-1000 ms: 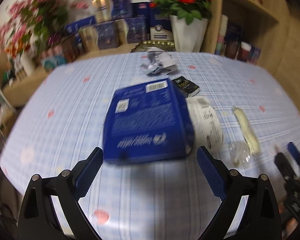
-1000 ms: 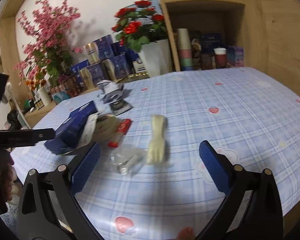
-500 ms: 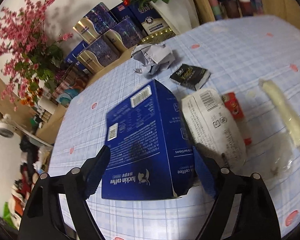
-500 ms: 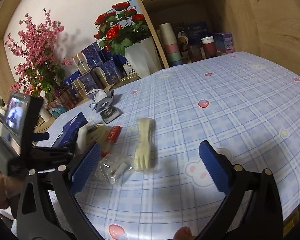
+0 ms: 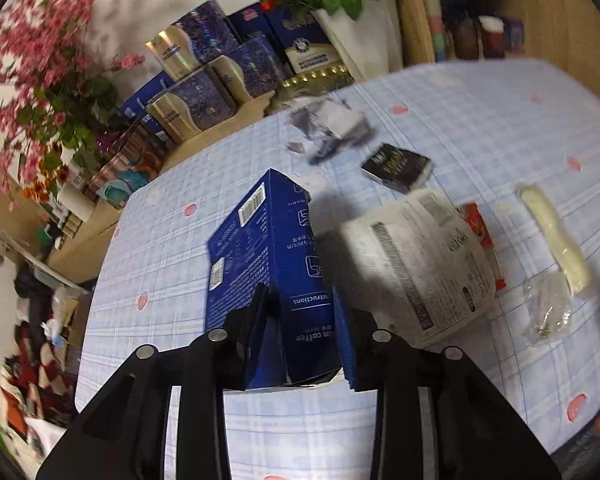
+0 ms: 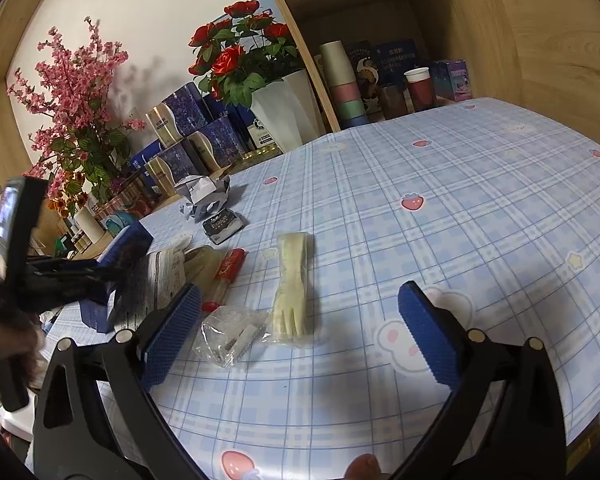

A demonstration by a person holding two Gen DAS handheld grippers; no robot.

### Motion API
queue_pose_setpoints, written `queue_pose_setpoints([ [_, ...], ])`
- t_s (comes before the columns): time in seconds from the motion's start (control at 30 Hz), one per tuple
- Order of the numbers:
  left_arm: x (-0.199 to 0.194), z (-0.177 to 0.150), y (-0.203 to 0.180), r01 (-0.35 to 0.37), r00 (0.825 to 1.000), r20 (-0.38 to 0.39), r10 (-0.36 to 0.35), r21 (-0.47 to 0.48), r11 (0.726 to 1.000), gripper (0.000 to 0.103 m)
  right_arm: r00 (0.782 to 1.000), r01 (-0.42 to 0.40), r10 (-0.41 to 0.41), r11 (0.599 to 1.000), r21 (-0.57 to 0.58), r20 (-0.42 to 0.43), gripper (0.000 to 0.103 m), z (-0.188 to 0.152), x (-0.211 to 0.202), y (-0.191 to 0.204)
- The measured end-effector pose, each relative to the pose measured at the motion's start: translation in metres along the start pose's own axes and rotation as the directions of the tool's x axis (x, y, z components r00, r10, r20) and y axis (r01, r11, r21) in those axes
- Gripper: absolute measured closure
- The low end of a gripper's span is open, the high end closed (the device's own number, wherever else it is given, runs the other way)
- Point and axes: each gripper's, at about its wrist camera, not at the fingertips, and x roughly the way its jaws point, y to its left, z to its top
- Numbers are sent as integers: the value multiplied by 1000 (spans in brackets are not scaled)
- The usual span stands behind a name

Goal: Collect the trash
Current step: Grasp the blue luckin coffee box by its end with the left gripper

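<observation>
Left gripper (image 5: 300,320) jaws closing on dark blue cardboard coffee box (image 5: 268,264) — box between pads, tipped up on blue-checked tablecloth (image 6: 460,208). White printed pouch (image 5: 416,264) just beside box. Right gripper (image 6: 300,332) wide, empty — hovers near cream rubber glove (image 6: 294,284) and clear crumpled plastic wrapper (image 6: 228,334).

A: Box (image 5: 260,256)?
B: Dark blue, white print.
A: Tablecloth (image 6: 480,216)?
B: Pale blue plaid, red strawberries.
A: Glove (image 6: 294,280)?
B: Cream.
A: Packet (image 5: 396,166)?
B: Black.
</observation>
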Motion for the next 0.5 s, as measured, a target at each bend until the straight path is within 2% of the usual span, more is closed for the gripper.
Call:
queue_pose_setpoints([
  [0.13,-18,-4,26,68,998,19,-67,-72,995,77,1000,-2,2,1000,-13,-7,6,-1,2,5],
  [0.23,-32,-12,53,119,993,36,-114,-173,978,79,1000,-2,2,1000,-21,-11,6,-1,3,7],
  [0.3,-36,-21,73,150,989,45,-144,-252,956,79,1000,-3,2,1000,-25,-14,6,-2,4,8],
  [0.37,-39,-31,96,190,982,60,-180,-347,918,79,1000,-4,3,1000,-28,-16,6,-2,5,9],
  [0.5,-42,-47,129,223,974,64,-219,-473,852,79,1000,-4,3,999,-42,-27,6,-3,8,13],
])
